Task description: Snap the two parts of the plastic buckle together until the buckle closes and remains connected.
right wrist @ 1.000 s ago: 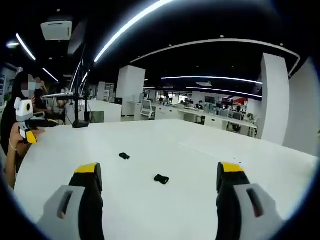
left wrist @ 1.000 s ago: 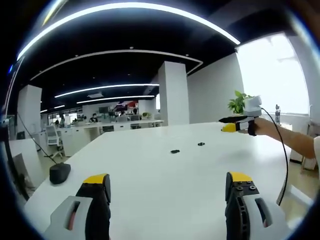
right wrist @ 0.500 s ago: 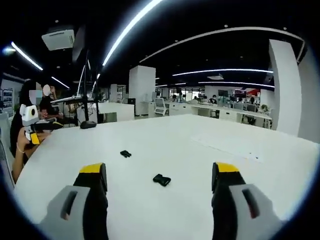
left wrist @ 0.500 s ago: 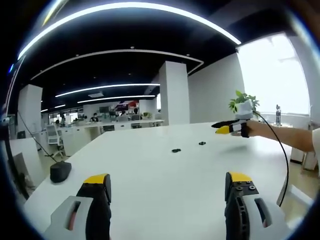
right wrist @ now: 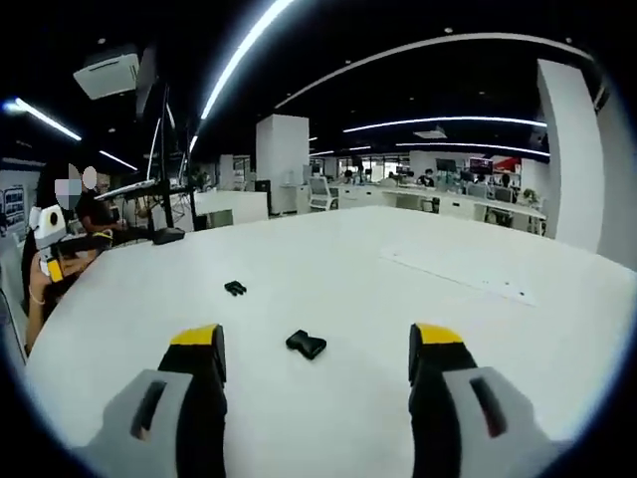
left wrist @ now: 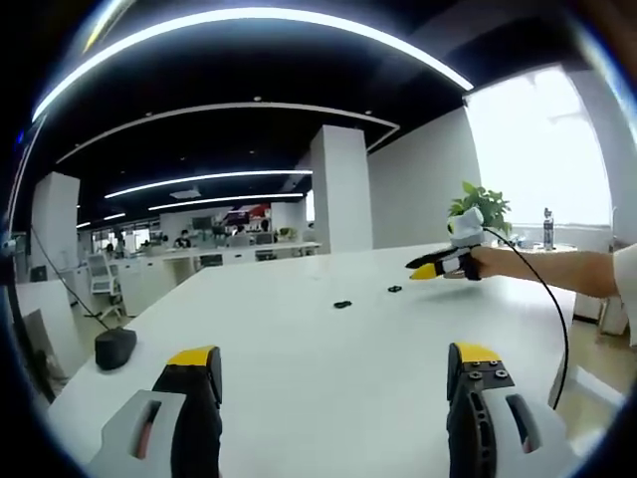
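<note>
Two small black buckle parts lie apart on the white table. In the left gripper view they are far off: one part and the other part. In the right gripper view the nearer buckle part lies just ahead between the jaws, and the farther buckle part sits to the left behind it. My left gripper is open and holds nothing. My right gripper is open too, also visible as the right gripper hovering near the parts. The left gripper shows at the table's far left edge.
A black desk object with a cable sits near the table's left edge. A person's arm reaches in from the right, with a plant behind it. A person stands at the left. Office desks and pillars fill the background.
The right gripper has come forward and lower toward the nearer buckle part, which now lies closer between its jaws. In the left gripper view it has slid left, closer to the parts.
</note>
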A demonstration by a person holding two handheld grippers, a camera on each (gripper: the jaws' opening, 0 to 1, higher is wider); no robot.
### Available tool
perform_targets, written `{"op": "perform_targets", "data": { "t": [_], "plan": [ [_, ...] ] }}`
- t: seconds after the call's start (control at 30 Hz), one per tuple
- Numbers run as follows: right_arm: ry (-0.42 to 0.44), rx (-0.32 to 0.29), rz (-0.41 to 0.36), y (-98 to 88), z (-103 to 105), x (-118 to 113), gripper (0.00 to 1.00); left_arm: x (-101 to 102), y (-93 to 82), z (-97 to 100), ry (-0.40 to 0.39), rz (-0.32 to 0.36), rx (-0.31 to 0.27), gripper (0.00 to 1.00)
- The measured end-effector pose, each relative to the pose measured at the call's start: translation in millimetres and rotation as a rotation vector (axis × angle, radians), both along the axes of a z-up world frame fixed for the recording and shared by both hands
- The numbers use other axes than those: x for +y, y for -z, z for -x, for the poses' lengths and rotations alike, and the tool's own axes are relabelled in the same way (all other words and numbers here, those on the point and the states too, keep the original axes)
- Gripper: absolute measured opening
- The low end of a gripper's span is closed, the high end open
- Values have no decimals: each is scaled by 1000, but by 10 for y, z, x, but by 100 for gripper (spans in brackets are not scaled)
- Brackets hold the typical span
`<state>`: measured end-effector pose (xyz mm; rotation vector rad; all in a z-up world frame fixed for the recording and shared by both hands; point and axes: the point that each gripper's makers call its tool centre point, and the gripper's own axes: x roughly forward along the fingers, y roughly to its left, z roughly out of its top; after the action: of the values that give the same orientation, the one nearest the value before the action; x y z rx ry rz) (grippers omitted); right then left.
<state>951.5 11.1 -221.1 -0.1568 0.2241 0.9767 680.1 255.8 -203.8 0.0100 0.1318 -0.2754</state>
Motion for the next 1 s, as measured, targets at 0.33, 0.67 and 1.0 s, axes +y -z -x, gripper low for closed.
{"op": "perform_targets", "data": {
  "t": [0.33, 0.67, 1.0],
  "plan": [
    [15, 30, 45, 131, -16, -25, 68, -38, 17, -14, 14, -3, 0, 96],
    [12, 44, 76, 235, -42, 11, 65, 3, 8, 1, 5, -1, -4, 96],
    [0, 45, 149, 324, -22, 86, 60, 11, 2, 11, 6, -1, -5, 96]
  ]
}}
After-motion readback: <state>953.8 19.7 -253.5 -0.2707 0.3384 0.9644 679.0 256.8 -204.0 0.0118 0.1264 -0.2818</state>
